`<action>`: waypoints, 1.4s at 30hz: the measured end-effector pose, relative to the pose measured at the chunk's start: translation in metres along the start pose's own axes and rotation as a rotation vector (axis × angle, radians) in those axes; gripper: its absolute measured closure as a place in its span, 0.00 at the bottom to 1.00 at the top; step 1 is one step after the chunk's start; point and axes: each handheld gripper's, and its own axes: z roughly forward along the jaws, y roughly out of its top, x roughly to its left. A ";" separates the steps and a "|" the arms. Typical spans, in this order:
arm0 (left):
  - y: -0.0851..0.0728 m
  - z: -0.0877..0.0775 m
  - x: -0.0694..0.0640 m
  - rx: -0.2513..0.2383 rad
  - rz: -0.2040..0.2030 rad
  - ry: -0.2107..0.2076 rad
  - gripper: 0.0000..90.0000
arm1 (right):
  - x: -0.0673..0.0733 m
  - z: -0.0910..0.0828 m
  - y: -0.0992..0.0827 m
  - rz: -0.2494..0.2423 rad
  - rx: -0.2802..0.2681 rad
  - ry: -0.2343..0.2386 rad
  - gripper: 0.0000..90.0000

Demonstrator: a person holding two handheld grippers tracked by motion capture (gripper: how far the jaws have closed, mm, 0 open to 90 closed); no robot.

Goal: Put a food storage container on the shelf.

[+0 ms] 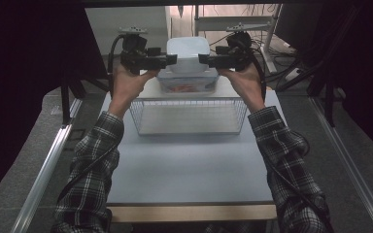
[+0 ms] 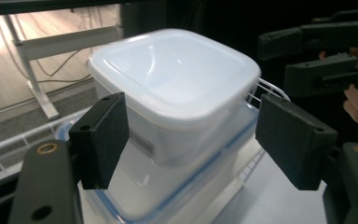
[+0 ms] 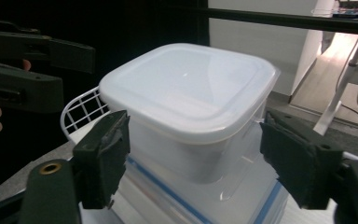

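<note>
Two tools: the left tool [image 1: 171,59] and the right tool [image 1: 205,59] flank the white tub [image 1: 188,53] from either side at the far end of the worktop [image 1: 189,165].
Left tool state: jaws stand wide; in the left gripper view the tub [image 2: 177,93] sits between them with a gap showing at each pad, so nothing is gripped.
Right tool state: likewise wide, the tub [image 3: 191,102] between the jaws and not pressed.
Tub position: stacked upright on a flatter blue-rimmed container [image 1: 187,86], which sits on the far part of the wire basket [image 1: 189,116].
Step judged: either a fresh two-sided grasp or a release of the tub on the stack.
Doing it well: both tools should close evenly on opposite walls below the lid lip, level with each other, so the tub does not tilt or slide off the lower lid.
In the way: the basket's far wire rim [image 2: 272,88] lies close under the jaws and could catch a pad.
Around: table legs and cables [image 1: 272,43] beyond the worktop, well apart.
</note>
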 end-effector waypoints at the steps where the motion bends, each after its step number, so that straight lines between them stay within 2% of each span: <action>1: -0.003 -0.001 -0.001 -0.001 0.001 -0.010 0.25 | 0.001 -0.001 -0.002 -0.001 0.002 0.003 0.24; 6: -0.017 -0.004 -0.010 0.015 0.032 -0.013 0.15 | 0.008 -0.003 -0.013 -0.042 0.006 0.015 0.17; 13: -0.031 -0.009 -0.018 0.050 0.081 -0.014 0.09 | 0.012 -0.006 -0.029 -0.053 0.015 0.037 0.12; 14: -0.036 -0.009 -0.020 0.059 0.098 -0.007 0.09 | 0.013 -0.007 -0.031 -0.049 0.017 0.041 0.11; 16: -0.044 -0.009 -0.021 0.060 0.104 -0.008 0.07 | 0.012 -0.010 -0.041 -0.047 0.023 0.057 0.10; 21: -0.055 -0.008 -0.026 0.063 0.115 -0.015 0.05 | 0.011 -0.016 -0.052 -0.045 0.016 0.074 0.08; 24: -0.064 -0.007 -0.030 0.069 0.107 -0.024 0.04 | 0.011 -0.022 -0.059 -0.041 0.008 0.086 0.08; 27: -0.073 -0.006 -0.037 0.094 0.131 -0.011 0.04 | 0.012 -0.026 -0.066 -0.044 0.006 0.090 0.07; 31: -0.084 -0.005 -0.045 0.129 0.183 0.013 0.04 | 0.014 -0.030 -0.077 -0.063 0.011 0.091 0.07; 33: -0.090 -0.004 -0.047 0.136 0.203 -0.001 0.04 | 0.015 -0.031 -0.082 -0.073 0.014 0.092 0.07; 42: -0.113 -0.003 -0.051 0.149 0.183 -0.069 0.04 | 0.021 -0.032 -0.103 -0.087 0.038 0.090 0.04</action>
